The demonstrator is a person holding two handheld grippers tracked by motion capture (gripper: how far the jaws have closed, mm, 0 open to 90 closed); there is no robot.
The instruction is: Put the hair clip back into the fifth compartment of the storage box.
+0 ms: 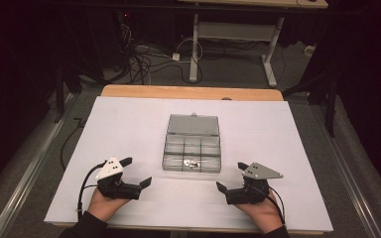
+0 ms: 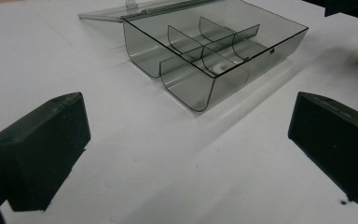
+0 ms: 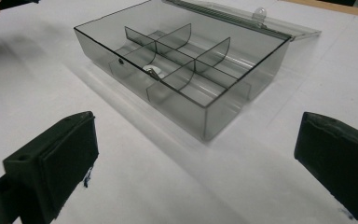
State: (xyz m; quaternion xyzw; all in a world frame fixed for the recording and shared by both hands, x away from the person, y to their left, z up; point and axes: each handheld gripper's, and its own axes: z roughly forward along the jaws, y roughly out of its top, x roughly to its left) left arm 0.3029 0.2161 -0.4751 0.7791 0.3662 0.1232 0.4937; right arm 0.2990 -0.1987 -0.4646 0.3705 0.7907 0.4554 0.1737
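Both tongs, left [image 1: 138, 172] and right [image 1: 232, 177], spread wide, holding nothing. Clear plastic box [image 1: 192, 148] on white surface [image 1: 129, 124]: likely light, stiff, slippery; best gripped by a side wall.

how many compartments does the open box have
6 in the smoky clear plastic organiser box: a near row of three and a far row of three. A small shiny metal item lies in the near middle one.

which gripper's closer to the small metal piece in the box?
Right, narrowly. The metal piece lies in the near middle compartment of the clear box. The right gripper sits just off the box's near right corner; the left gripper is farther off the near left.
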